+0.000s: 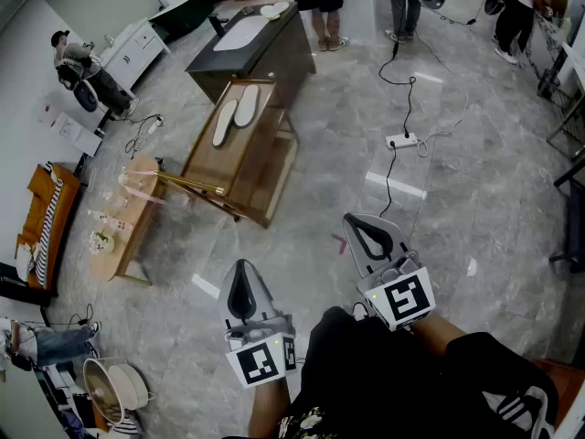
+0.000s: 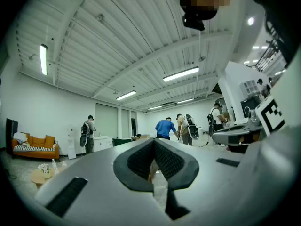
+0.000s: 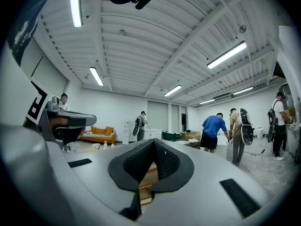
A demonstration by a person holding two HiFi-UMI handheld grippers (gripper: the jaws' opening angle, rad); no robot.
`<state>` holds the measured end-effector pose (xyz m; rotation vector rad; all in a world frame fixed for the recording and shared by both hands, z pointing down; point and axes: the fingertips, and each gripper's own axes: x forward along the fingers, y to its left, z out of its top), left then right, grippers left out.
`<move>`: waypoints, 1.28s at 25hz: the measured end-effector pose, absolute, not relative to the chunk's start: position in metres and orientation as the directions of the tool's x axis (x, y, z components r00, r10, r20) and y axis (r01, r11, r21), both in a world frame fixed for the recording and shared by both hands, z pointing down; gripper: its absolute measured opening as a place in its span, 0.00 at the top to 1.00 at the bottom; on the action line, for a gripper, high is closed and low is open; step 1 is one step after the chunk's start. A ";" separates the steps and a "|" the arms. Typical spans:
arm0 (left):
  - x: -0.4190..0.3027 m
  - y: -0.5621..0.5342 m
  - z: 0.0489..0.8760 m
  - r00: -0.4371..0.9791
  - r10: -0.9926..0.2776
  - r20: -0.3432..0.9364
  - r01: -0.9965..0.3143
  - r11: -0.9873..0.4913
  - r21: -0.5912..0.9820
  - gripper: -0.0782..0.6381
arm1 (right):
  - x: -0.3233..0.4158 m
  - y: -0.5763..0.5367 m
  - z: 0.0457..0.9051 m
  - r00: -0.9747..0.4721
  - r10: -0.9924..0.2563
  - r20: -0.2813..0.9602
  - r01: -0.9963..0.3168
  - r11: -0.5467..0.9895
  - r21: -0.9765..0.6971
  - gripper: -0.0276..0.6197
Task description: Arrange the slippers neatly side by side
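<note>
resting slippers (image 1: pixel 246 105) on wooden table (image 1: pixel 230 168)

A wooden table (image 1: pixel 247 158) stands on the grey floor (image 1: pixel 475 199), with a dark desk (image 1: pixel 239 58) just behind it. To its left are a low round table (image 1: pixel 119 236) carrying bottles and an orange sofa (image 1: pixel 41 210). A power strip (image 1: pixel 402 141) lies on the floor to its right.

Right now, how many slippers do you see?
2, on the wooden table: one slipper nearer, the other slipper beside it. Pale shapes on the far counter might be more.
</note>
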<state>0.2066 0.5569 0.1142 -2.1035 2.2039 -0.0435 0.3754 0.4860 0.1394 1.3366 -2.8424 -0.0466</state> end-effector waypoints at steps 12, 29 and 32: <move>0.209 0.566 0.111 -0.061 -0.996 -0.058 -0.991 0.068 -0.117 0.89 | 0.382 0.488 0.138 -0.639 -0.767 -0.057 -0.769 0.640 0.001 0.96; 0.195 0.569 0.131 -0.098 -0.995 -0.032 -0.990 0.101 -0.096 0.89 | 0.365 0.485 0.153 -0.669 -0.742 -0.026 -0.743 0.668 0.042 0.96; 0.199 0.561 0.128 -0.084 -0.996 -0.041 -0.989 0.088 -0.116 0.89 | 0.365 0.475 0.153 -0.660 -0.751 -0.028 -0.752 0.659 0.039 0.96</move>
